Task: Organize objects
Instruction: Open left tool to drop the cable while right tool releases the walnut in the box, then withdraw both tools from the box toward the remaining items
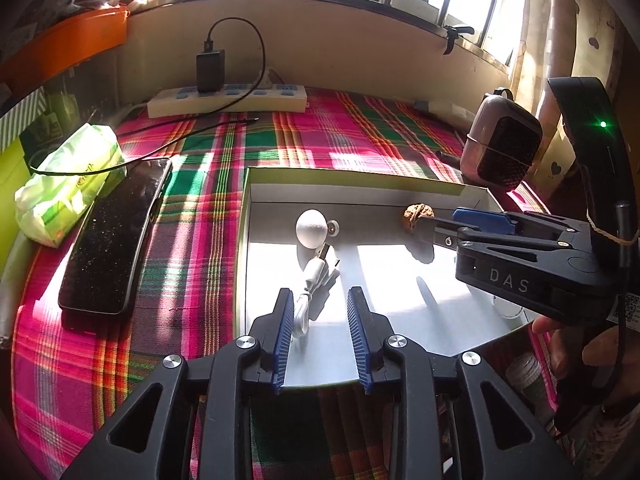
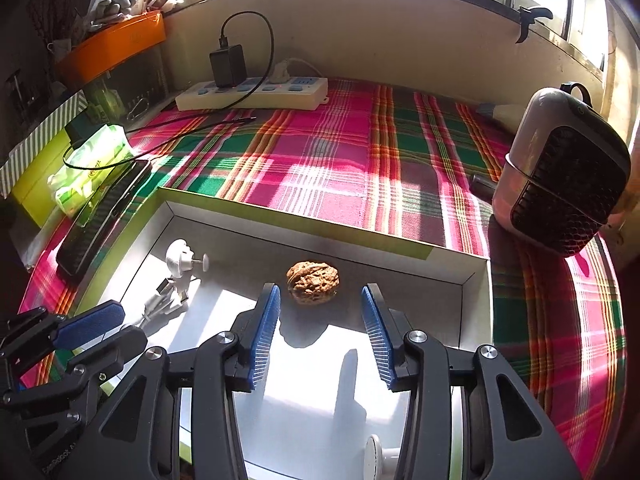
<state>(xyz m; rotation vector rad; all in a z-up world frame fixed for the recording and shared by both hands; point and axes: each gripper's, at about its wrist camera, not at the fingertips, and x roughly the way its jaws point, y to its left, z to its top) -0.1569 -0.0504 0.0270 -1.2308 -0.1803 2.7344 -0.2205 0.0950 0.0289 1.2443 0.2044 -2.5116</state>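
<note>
A shallow white box (image 1: 245, 216) (image 2: 476, 276) lies on the plaid cloth. In it are a brown walnut (image 2: 313, 282) (image 1: 418, 213), a white egg-shaped plug (image 1: 311, 228) (image 2: 180, 259) and a short white USB cable (image 1: 316, 276) (image 2: 162, 300). My left gripper (image 1: 320, 294) is open over the box, with the cable lying between its fingers. My right gripper (image 2: 320, 294) is open just short of the walnut, which rests on the box floor. In the left wrist view the right gripper (image 1: 444, 224) reaches in from the right beside the walnut.
A black phone (image 1: 116, 232) and a green tissue pack (image 1: 68, 184) lie left of the box. A power strip (image 1: 228, 100) with a black charger stands at the back wall. A small heater (image 2: 560, 172) stands at the right. A white round item (image 2: 374, 458) lies under my right gripper.
</note>
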